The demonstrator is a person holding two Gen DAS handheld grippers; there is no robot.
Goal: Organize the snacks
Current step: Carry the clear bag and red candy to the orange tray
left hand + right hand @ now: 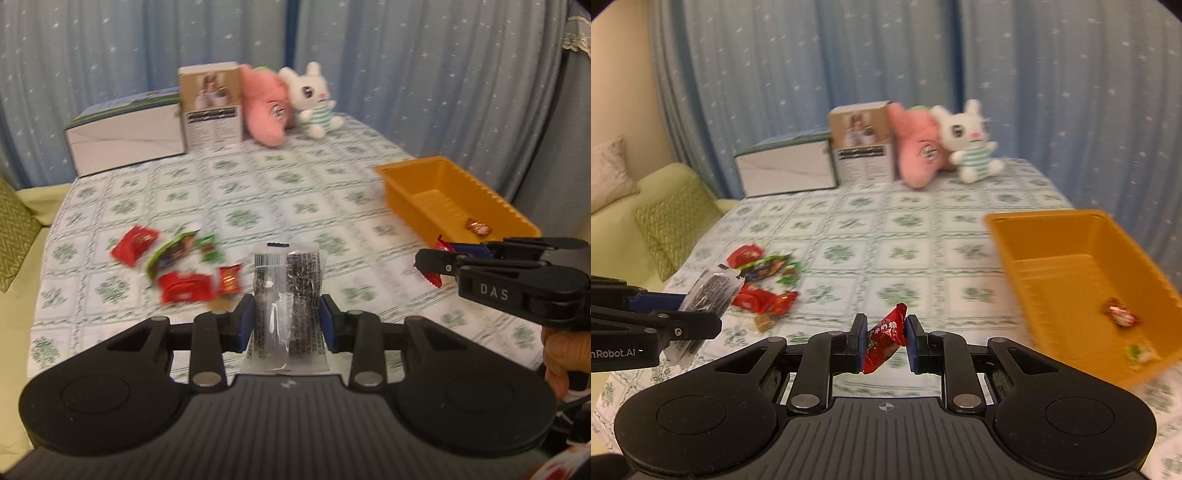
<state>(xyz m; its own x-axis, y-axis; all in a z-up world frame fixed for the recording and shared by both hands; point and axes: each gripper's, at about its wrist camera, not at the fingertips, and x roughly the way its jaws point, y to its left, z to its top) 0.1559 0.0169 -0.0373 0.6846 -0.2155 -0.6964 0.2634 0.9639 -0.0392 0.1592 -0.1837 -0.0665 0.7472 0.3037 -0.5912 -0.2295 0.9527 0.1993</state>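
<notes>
Left gripper (287, 320) clamped on clear black-printed snack packet (287, 291). Right gripper (885, 338), lettered "DAS", pinching red candy wrapper (885, 338); its print unreadable. Orange bin (1082, 236) nearby.

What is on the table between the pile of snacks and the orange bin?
Nothing but bare tablecloth between the snack pile and orange bin, clearest in the right wrist view.

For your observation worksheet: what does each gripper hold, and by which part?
Left gripper: clear black-printed packet, pinched across its middle. Right gripper: red snack packet, gripped mid-body.
</notes>
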